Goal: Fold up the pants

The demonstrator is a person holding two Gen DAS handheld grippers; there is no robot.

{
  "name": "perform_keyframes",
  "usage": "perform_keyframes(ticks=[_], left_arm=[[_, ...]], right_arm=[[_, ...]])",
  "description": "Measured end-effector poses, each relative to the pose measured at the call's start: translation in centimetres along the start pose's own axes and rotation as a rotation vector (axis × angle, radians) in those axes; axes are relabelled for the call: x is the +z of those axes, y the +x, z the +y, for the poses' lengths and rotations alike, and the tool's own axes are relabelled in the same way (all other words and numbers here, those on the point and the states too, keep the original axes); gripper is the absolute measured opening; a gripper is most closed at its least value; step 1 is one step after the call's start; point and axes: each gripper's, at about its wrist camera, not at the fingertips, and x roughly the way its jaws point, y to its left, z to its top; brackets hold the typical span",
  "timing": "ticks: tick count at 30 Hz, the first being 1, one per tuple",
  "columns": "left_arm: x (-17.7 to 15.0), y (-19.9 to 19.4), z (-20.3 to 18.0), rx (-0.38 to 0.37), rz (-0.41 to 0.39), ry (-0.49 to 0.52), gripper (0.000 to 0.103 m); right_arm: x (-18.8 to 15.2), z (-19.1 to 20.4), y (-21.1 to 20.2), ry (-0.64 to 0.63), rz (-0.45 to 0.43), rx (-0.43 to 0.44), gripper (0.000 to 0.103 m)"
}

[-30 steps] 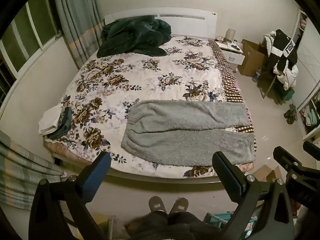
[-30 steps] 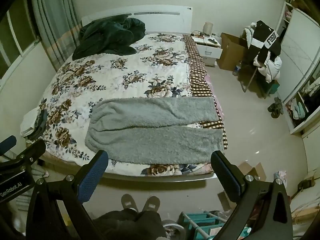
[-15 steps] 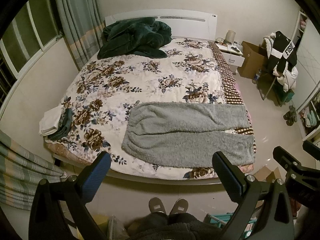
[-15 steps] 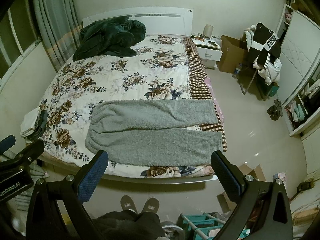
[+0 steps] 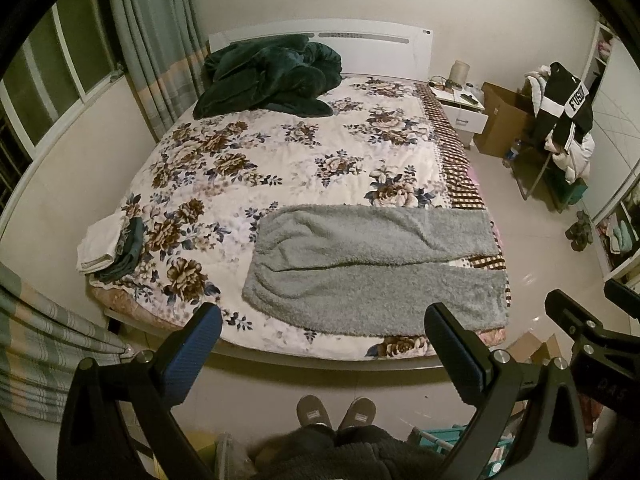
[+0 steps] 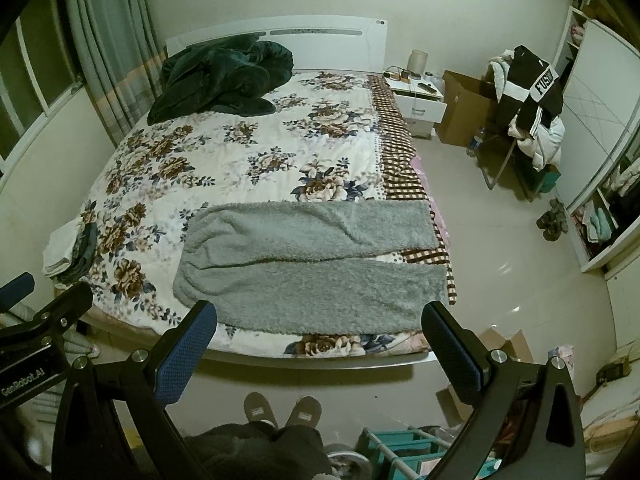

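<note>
The gray pants (image 5: 372, 268) lie flat on the bed (image 5: 280, 152), near its front edge, both legs side by side. The left tool (image 5: 322, 344) and right tool (image 6: 320, 340) are wide open above the floor, holding nothing.

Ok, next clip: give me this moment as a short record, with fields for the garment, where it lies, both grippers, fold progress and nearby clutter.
garment: grey fleece pants, spread flat, both legs side by side
location: near edge of the floral bed, leg ends toward its right side
left hand-held gripper: open, above the floor short of the bed, holding nothing
right hand-held gripper: open, likewise clear of the pants
fold progress: no fold made yet
clutter: dark green blanket by the headboard; small folded pile at the bed's left corner
</note>
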Motion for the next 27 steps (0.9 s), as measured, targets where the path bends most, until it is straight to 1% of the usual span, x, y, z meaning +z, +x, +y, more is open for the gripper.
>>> perform_keyframes(ticks=[6,27], left_arm=[[-0.4,0.2,0.1,-0.004,-0.002,-0.003,0.103],[-0.1,0.3,0.3,-0.005,-0.002,-0.003,0.103]], right_arm=[[0.3,0.4,0.1,-0.003,0.001,0.005,0.103],[0.2,1.5,0.8,-0.008,0.006,0.020,0.103]])
